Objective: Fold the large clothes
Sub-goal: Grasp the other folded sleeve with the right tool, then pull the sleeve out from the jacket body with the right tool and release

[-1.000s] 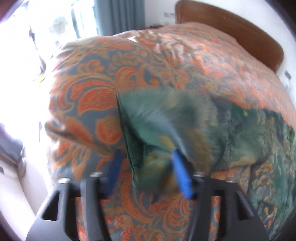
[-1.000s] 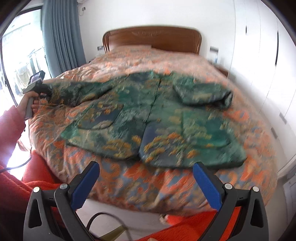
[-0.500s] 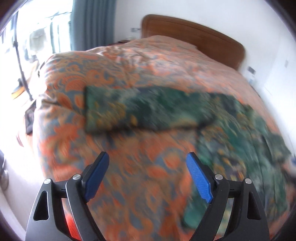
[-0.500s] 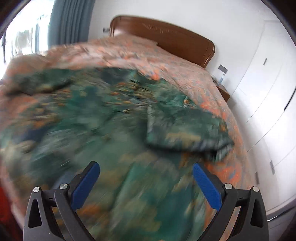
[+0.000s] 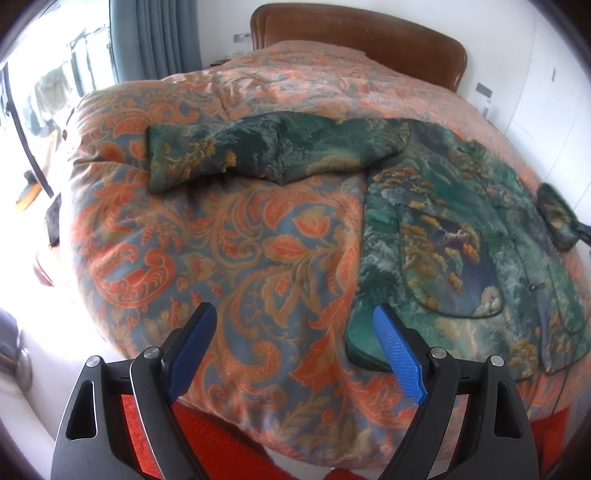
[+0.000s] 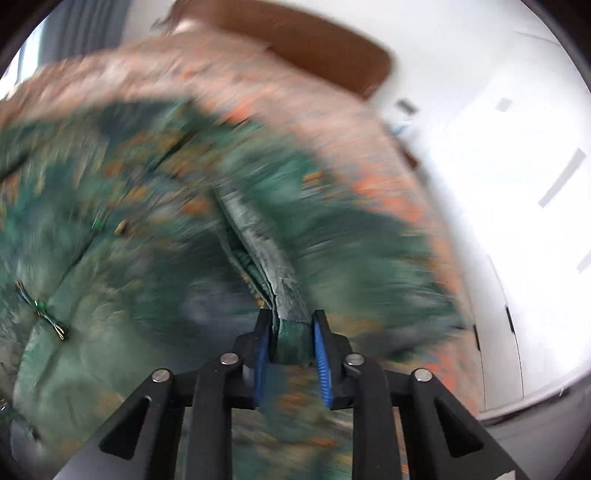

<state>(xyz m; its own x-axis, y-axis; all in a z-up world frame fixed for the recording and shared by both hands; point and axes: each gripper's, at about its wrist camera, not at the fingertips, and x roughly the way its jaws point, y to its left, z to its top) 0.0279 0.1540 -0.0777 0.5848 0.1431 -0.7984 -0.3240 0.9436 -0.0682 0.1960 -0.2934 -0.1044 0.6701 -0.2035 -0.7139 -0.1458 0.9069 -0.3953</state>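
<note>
Left wrist view: the left gripper (image 5: 293, 350), with black arms and blue ribbed pads, stands wide open above the near edge of the bed, nothing between its jaws. Its right-hand pad lies just over the near left hem corner of the green brocade jacket with gold and blue landscape pattern (image 5: 461, 236); contact cannot be told. The jacket lies flat on the right half of the orange and grey-blue paisley quilt (image 5: 229, 251), which is puffy and gently creased. One padded sleeve (image 5: 266, 151) stretches straight out to the left across the quilt. A large rounded patch pocket sits on the near front panel, and small knot buttons run along the centre opening. A curved brown wooden headboard (image 5: 354, 33) closes the far end of the bed, with grey-blue curtains (image 5: 159, 37) at far left.

Right wrist view, heavily blurred: the right gripper (image 6: 291, 347) is closing, its jaws nearly together, and a thick folded edge of the jacket fabric is pinched between the blue pads. White cupboard doors (image 6: 517, 240) stand at right.
</note>
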